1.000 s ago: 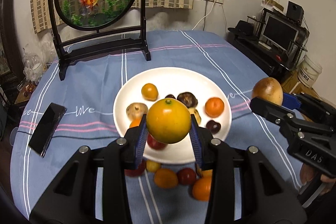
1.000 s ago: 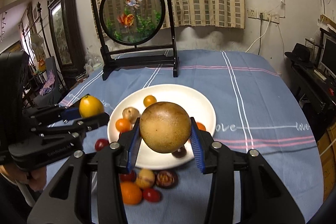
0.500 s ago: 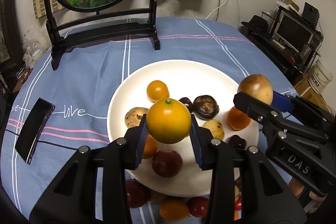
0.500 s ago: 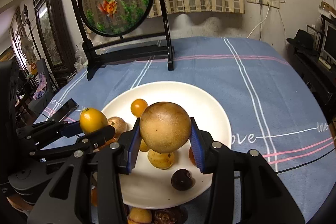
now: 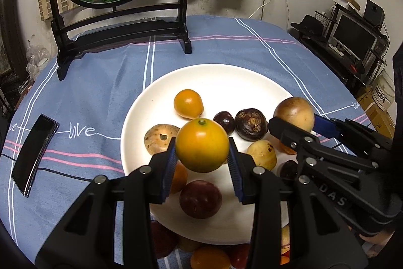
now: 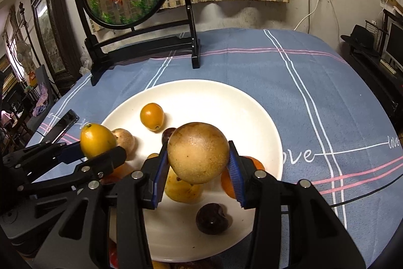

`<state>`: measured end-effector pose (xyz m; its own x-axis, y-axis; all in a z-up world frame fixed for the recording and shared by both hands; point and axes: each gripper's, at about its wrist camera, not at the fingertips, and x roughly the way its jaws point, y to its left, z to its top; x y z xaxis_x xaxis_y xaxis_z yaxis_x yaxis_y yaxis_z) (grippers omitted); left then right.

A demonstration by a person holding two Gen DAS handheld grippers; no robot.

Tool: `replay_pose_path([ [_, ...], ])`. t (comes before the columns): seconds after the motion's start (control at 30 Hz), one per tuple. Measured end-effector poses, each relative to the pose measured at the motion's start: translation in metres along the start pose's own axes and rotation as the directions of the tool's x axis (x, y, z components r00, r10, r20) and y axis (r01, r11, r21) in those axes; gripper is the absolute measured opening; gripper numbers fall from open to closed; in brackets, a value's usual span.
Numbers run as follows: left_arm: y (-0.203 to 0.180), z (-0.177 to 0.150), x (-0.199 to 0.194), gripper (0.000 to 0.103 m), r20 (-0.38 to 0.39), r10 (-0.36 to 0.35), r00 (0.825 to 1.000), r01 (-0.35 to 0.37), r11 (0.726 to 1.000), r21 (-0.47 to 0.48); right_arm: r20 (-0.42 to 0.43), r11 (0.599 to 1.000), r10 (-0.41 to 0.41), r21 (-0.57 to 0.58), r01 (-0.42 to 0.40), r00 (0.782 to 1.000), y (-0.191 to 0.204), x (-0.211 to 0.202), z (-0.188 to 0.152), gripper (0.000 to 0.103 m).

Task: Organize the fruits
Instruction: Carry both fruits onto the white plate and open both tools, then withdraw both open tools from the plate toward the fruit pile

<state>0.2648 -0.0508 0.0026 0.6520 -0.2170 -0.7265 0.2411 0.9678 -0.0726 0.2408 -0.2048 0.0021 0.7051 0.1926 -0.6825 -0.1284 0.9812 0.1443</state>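
Observation:
My left gripper is shut on a yellow-orange citrus fruit and holds it above the near part of the white plate. My right gripper is shut on a round tan fruit above the plate's near right part. Each gripper shows in the other view: the right one with the tan fruit, the left one with the citrus. Several small fruits lie on the plate: orange ones, dark chestnut-like ones, a dark red one. More fruits lie on the cloth by the plate's near rim.
A blue striped tablecloth covers the round table. A black-framed round goldfish screen stands at the back. A black phone lies on the cloth at the left. A desk with a monitor stands beyond the table's right edge.
Both grippers have moved forward over the plate with their fruits held. The plate and the screen look larger and closer now.

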Motion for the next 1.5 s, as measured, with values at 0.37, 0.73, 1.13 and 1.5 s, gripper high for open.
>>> replay_pose_path([
  [0.37,0.008,-0.003,-0.001,0.056,0.016,0.016,1.000,-0.015,0.999,-0.052,-0.009,0.999,-0.043,0.022,0.043,0.999,-0.006,0.002,-0.004,0.060],
  [0.73,0.013,-0.006,-0.009,0.072,0.037,0.019,0.999,-0.015,0.996,-0.092,-0.004,0.999,-0.036,0.023,0.037,0.999,-0.007,-0.003,-0.007,0.060],
  [1.13,0.015,-0.037,-0.045,0.085,0.061,0.051,0.997,-0.045,0.995,-0.092,0.070,0.999,-0.023,-0.044,0.026,0.997,0.002,-0.043,-0.033,0.063],
  [1.5,0.034,-0.085,-0.077,0.090,0.046,0.065,0.997,-0.059,0.991,-0.118,0.038,1.000,-0.002,0.019,0.001,0.999,-0.009,-0.073,-0.082,0.063],
])
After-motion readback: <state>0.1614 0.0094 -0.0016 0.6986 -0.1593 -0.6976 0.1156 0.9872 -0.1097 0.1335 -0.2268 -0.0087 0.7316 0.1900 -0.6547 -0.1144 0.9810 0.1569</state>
